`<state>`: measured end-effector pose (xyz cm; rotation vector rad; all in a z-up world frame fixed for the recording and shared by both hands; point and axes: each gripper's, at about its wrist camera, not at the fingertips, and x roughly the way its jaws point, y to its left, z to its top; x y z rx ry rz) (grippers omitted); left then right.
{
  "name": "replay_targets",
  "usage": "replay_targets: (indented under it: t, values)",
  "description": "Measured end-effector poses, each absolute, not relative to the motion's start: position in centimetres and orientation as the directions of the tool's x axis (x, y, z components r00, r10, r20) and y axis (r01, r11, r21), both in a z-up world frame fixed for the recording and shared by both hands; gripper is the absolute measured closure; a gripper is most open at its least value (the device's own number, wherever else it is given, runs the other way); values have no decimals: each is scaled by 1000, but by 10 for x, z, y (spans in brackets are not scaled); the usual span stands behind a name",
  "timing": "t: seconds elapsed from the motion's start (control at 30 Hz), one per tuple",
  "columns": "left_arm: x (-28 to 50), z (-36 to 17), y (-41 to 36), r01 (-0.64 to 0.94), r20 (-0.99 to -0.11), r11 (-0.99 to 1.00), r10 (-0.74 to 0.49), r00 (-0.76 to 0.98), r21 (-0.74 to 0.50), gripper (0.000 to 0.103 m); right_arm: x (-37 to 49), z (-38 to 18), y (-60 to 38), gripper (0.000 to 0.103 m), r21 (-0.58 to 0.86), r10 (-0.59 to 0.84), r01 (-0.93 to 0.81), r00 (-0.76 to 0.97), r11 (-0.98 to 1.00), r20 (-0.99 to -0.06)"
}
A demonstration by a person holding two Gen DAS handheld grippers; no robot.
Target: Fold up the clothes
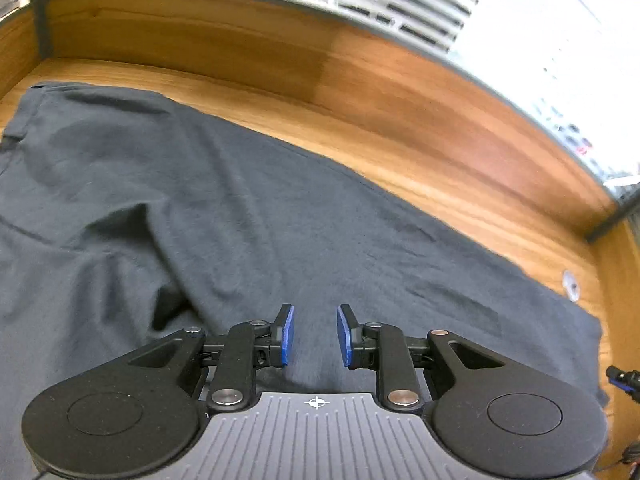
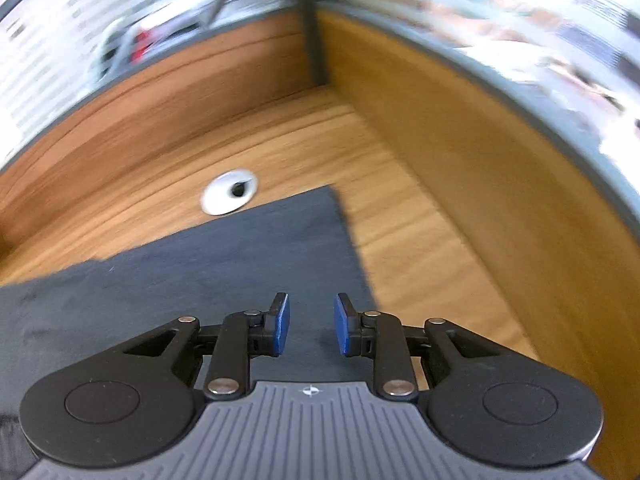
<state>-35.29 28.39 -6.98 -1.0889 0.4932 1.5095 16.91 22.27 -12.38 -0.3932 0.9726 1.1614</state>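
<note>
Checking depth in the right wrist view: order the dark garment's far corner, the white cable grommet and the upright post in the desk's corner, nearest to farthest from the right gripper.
From the right gripper:
1. Dark garment's far corner, straight ahead on the desk.
2. White cable grommet, ahead left, just past the cloth's edge.
3. Upright post, at the back corner.
</note>
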Motion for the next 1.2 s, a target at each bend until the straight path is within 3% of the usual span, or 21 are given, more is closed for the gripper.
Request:
replay_targets:
  t: [0.33,0.63,1.1,1.13,1.2]
  values:
    - [-360,-109,297,-941,-905,-306,424,2,-145,78,164,-141,240,75,90,496,-944,84,318,-864]
    - [-366,-81,278,-953,-865,-247,500,29,-175,77,191,-108,180,75,115,518,-916,111,384,-848]
    - [-377,-103,234,-939,-898,-334,434,-71,-87,60,189,-148,129,63,71,418,-909,118,410,-901]
    - [-378,-102,233,-934,-896,-346,438,-77,-89,60,189,-151,130,65,81,420,-910,108,406,-901]
    - [-381,-100,231,-923,-888,-372,450,-90,-96,59,187,-150,132,79,99,427,-910,91,402,-900]
